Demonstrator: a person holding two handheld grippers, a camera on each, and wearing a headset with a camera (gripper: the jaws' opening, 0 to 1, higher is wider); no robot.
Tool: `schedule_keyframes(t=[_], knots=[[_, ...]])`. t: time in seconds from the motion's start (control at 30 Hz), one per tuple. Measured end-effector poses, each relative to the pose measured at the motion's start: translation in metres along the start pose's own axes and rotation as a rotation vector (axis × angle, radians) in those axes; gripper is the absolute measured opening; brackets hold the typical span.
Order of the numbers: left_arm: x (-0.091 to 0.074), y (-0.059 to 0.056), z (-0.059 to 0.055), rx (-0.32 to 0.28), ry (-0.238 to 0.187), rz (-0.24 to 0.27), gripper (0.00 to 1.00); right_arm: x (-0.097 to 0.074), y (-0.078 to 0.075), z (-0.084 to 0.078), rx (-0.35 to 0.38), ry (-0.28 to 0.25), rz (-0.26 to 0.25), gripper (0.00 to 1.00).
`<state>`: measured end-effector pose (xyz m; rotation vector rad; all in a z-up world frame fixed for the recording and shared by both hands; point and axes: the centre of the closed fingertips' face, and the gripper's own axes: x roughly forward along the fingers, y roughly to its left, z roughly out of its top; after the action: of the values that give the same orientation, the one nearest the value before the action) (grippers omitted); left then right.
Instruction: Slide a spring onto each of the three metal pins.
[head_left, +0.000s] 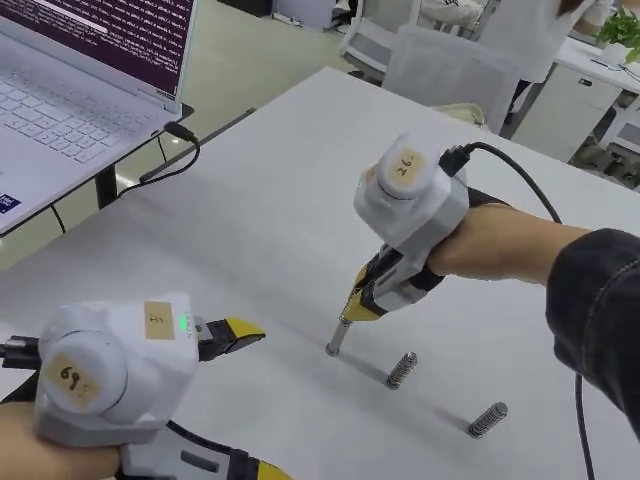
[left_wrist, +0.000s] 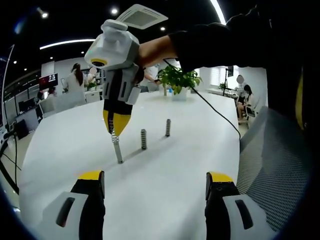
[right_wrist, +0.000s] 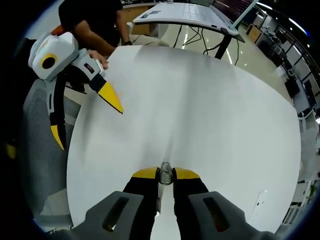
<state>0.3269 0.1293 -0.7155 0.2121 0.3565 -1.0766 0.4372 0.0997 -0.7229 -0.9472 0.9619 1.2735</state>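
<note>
**Right gripper view.** Your right gripper (right_wrist: 165, 180), lower centre, is clamped on the spring (right_wrist: 165, 172), which sits end-on between the yellow tips, likely so it can be threaded. Your left gripper (right_wrist: 91, 129), upper left, hangs clear with its jaws apart and empty.

**Left gripper view.** The spring's lower end meets the bare pin (left_wrist: 119, 152), left of centre. A sprung pin (left_wrist: 143, 139) and a second sprung pin (left_wrist: 168, 127) stand in line beyond it.

**Head view.** Plain white counter (head_left: 280, 200). Laptop (head_left: 80, 90) at upper left, office chair (head_left: 440, 60) at top.

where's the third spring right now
The third spring is clamped in the jaws of the right gripper, just above the bare pin, left of the two sprung pins in the head view.
</note>
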Motion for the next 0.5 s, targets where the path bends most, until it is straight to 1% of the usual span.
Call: schedule_keyframes(t=[0.2, 0.5], knots=[[0.000, 0.000, -0.002, -0.004, 0.003, -0.002, 0.80, 0.003, -0.002, -0.002, 0.000, 0.005, -0.001, 0.08], [-0.001, 0.000, -0.005, -0.012, 0.007, -0.001, 0.79, 0.013, 0.000, -0.005, 0.015, 0.001, 0.016, 0.08]])
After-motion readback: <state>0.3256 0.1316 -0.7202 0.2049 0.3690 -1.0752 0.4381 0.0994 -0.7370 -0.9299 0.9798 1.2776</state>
